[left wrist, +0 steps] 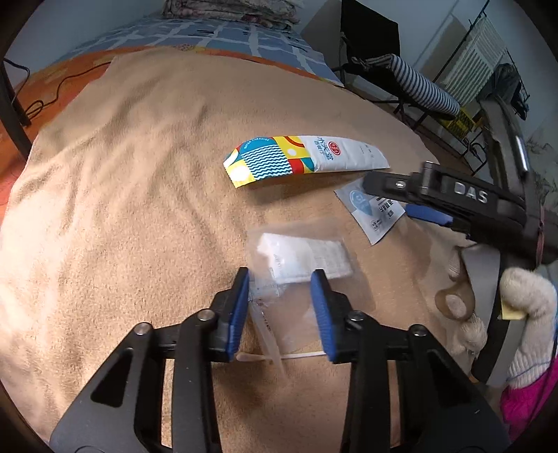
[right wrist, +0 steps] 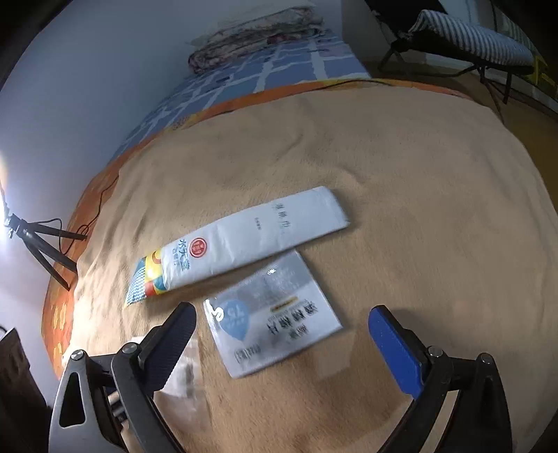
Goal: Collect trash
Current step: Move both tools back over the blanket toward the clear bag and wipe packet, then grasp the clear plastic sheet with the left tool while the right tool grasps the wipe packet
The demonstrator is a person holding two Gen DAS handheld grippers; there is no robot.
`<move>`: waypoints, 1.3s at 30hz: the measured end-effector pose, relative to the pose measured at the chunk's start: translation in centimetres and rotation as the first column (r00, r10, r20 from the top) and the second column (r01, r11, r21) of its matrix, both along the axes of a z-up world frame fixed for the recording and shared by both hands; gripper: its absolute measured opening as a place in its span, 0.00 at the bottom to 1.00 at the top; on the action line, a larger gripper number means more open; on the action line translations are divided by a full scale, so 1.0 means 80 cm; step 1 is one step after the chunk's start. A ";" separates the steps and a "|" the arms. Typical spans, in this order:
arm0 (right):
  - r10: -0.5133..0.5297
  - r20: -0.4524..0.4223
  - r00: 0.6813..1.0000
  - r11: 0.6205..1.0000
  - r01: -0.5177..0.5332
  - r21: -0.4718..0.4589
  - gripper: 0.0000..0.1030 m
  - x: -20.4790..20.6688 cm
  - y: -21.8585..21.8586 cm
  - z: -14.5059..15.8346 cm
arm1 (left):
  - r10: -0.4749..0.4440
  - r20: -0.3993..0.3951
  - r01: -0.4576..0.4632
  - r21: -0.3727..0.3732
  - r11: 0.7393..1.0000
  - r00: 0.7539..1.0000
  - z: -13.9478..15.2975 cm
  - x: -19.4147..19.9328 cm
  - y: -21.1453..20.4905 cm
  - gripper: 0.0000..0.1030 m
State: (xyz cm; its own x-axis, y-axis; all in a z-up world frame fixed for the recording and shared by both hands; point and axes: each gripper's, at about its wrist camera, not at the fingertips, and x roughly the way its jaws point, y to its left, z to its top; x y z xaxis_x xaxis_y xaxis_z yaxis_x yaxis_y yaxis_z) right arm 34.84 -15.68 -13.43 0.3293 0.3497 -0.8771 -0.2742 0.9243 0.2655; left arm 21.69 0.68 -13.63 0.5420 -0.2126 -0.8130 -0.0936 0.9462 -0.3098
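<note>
Three pieces of trash lie on a tan blanket (left wrist: 122, 181). A clear plastic wrapper with a white pad (left wrist: 300, 258) lies between the blue pads of my left gripper (left wrist: 280, 278), which is open around its near end. A colourful long wet-wipe packet (left wrist: 303, 158) lies beyond it and also shows in the right wrist view (right wrist: 244, 244). A small white and blue sachet (right wrist: 275, 313) lies between the fingers of my open right gripper (right wrist: 284, 320). The left wrist view shows the sachet (left wrist: 373, 212) partly under the right gripper (left wrist: 390, 195).
The blanket (right wrist: 401, 167) covers a bed with an orange sheet (left wrist: 69, 73) and blue checked cover (left wrist: 216, 35). Folded bedding (right wrist: 254, 31) lies at the far end. A striped folding chair (left wrist: 418, 83) stands to the right. A tripod with cable (right wrist: 38, 240) stands left.
</note>
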 end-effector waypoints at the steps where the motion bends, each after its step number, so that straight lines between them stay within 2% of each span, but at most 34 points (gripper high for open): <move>1: 0.011 -0.002 1.000 1.000 -0.011 -0.010 0.98 0.000 0.005 -0.001 | 0.004 0.001 -0.004 0.008 1.000 1.000 0.000 0.000 -0.001 0.25; 7: 0.120 -0.007 0.993 0.989 -0.120 -0.089 1.00 -0.004 0.026 -0.007 | 0.037 0.000 -0.037 0.000 0.999 0.999 -0.002 -0.003 0.010 0.04; 11: 0.172 -0.017 0.985 0.972 -0.173 -0.157 1.00 -0.009 0.032 -0.010 | 0.044 -0.006 -0.045 -0.028 0.999 0.999 -0.004 -0.007 0.018 0.04; 15: 0.219 0.000 0.976 0.940 -0.211 -0.270 0.91 -0.019 0.043 -0.013 | 0.049 -0.010 -0.050 -0.072 0.996 0.999 -0.003 -0.007 0.024 0.05; 18: 0.203 0.004 0.979 0.944 -0.195 -0.266 0.82 -0.020 0.037 -0.009 | 0.080 -0.036 -0.084 -0.151 0.985 0.996 -0.007 -0.007 0.035 0.13; 21: 0.193 0.010 0.981 0.951 -0.184 -0.247 0.74 -0.021 0.028 -0.005 | 0.101 -0.049 -0.110 -0.241 0.964 0.994 -0.010 -0.005 0.044 0.27; 23: 0.188 0.018 0.982 0.955 -0.179 -0.235 0.71 -0.023 0.023 -0.004 | 0.104 -0.056 -0.116 -0.289 0.950 0.993 -0.010 -0.001 0.045 0.44; 25: 0.167 0.024 0.986 0.965 -0.158 -0.211 0.68 -0.028 0.019 -0.002 | 0.109 -0.052 -0.120 -0.323 0.939 0.993 -0.010 0.002 0.044 0.54; 26: 0.167 0.028 0.986 0.966 -0.158 -0.204 0.67 -0.030 0.018 -0.001 | 0.113 -0.050 -0.123 -0.327 0.937 0.992 -0.009 0.004 0.041 0.54; 30: 0.173 0.041 0.984 0.965 -0.161 -0.207 0.67 -0.040 0.021 -0.003 | 0.104 -0.038 -0.111 -0.323 0.940 0.994 -0.009 0.013 0.031 0.54; 33: 0.168 0.045 0.985 0.968 -0.156 -0.194 0.66 -0.041 0.019 -0.003 | 0.093 -0.042 -0.102 -0.333 0.937 0.995 -0.009 0.015 0.027 0.44; 35: 0.176 0.049 0.983 0.967 -0.163 -0.196 0.66 -0.042 0.021 -0.004 | 0.092 -0.048 -0.103 -0.332 0.938 0.995 -0.012 0.017 0.025 0.32; 39: 0.175 0.058 0.983 0.971 -0.163 -0.177 0.66 -0.046 0.018 -0.004 | 0.098 -0.050 -0.109 -0.360 0.927 0.994 -0.013 0.028 0.015 0.29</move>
State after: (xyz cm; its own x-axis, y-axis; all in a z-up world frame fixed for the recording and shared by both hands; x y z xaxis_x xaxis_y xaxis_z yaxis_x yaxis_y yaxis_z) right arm 31.17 -14.25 -13.76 0.3431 0.2523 -0.9048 -0.4428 0.8930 0.0811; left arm 23.93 1.88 -14.68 0.5525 -0.4394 -0.7083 -0.1999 0.7551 -0.6244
